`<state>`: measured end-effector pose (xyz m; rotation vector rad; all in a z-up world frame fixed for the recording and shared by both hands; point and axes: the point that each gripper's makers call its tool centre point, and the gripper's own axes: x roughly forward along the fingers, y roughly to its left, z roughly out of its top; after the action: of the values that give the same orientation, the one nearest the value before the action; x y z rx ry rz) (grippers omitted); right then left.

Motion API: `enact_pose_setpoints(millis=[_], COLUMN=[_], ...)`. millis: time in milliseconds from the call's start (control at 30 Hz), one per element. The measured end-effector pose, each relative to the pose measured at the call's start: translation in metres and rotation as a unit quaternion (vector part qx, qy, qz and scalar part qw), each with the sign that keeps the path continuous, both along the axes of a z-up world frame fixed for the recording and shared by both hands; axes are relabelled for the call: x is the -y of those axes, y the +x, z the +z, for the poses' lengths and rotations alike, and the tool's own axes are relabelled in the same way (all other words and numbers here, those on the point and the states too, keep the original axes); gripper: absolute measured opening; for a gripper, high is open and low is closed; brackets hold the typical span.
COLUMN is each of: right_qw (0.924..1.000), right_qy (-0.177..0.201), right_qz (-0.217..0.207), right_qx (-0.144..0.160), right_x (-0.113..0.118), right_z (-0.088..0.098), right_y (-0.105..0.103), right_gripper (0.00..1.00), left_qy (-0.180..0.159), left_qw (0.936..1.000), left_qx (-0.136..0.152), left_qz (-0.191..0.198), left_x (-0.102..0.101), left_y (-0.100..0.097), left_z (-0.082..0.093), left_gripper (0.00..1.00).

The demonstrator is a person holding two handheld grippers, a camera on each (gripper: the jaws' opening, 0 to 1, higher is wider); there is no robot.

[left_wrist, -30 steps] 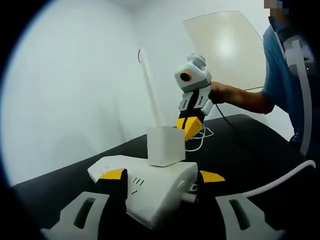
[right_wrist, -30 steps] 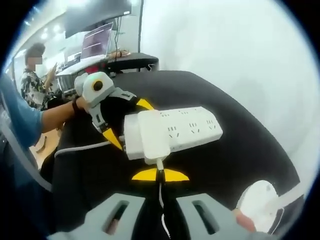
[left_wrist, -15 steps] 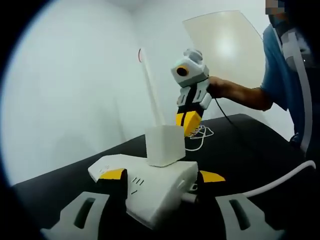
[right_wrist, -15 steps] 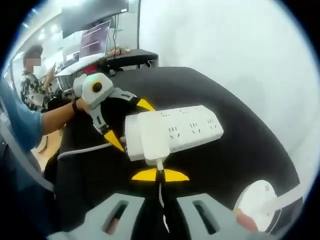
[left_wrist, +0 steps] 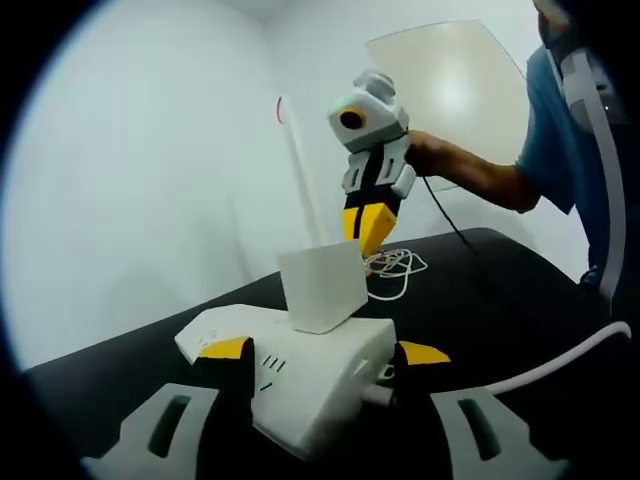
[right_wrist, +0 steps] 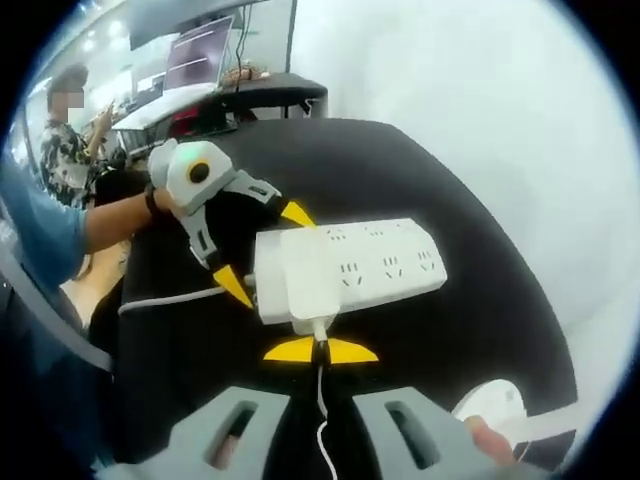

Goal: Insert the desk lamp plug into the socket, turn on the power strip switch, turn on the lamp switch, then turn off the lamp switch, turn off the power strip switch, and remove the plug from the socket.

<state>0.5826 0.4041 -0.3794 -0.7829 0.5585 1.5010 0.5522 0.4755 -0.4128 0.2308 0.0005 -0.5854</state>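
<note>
My left gripper [left_wrist: 320, 352] has its yellow-tipped jaws set wide, one on either side of the near end of the white power strip [left_wrist: 300, 375], which lies on the black table [left_wrist: 520, 310]; the tips sit against its flanks. From my right gripper view the same left gripper [right_wrist: 262, 250] brackets the strip's [right_wrist: 385, 268] end.

My right gripper [right_wrist: 320, 350] has its jaws pressed together on the thin white cord [right_wrist: 321, 395] just below the lamp's plug [right_wrist: 300, 285], a white block. In my left gripper view the right gripper [left_wrist: 364, 228] points down at the plug [left_wrist: 320, 288], which sits tilted on top of the strip. I cannot tell whether its pins remain in the socket.

The lamp base [right_wrist: 492, 408], a white disc, rests on the table [right_wrist: 400, 180] at the lower right of my right gripper view. The lamp's slim white arm [left_wrist: 298, 170] stands behind the plug, and loose cord [left_wrist: 392, 268] lies coiled on the table beyond.
</note>
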Motion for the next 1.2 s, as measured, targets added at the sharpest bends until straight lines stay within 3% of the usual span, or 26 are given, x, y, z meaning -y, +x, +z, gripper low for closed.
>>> enact_pose_setpoints(millis=[200,333,767,1200], right_qw=[0.9995,0.9994,0.9979,0.9999], right_qy=[0.027,0.029,0.057,0.012], right_qz=[-0.007,-0.013,-0.023,-0.001], right_qx=[-0.012,-0.013,-0.023,0.004], right_x=[0.005,0.009,0.012,0.003], right_z=[-0.006,-0.016,-0.023,-0.002], right_y=[-0.001,0.002,0.001,-0.004], right_gripper=[0.03,0.03,0.02,0.03], left_qy=[0.001,0.001,0.001,0.0], left_qw=[1.0,1.0,1.0,1.0], left_qx=[0.003,0.003,0.005,0.0], left_qz=[-0.001,-0.001,-0.002,-0.002], left_x=[0.001,0.002,0.002,0.002], left_y=[0.0,-0.001,-0.001,-0.002], left_z=[0.0,0.001,0.002,0.002], left_gripper=[0.53,0.53,0.53,0.53])
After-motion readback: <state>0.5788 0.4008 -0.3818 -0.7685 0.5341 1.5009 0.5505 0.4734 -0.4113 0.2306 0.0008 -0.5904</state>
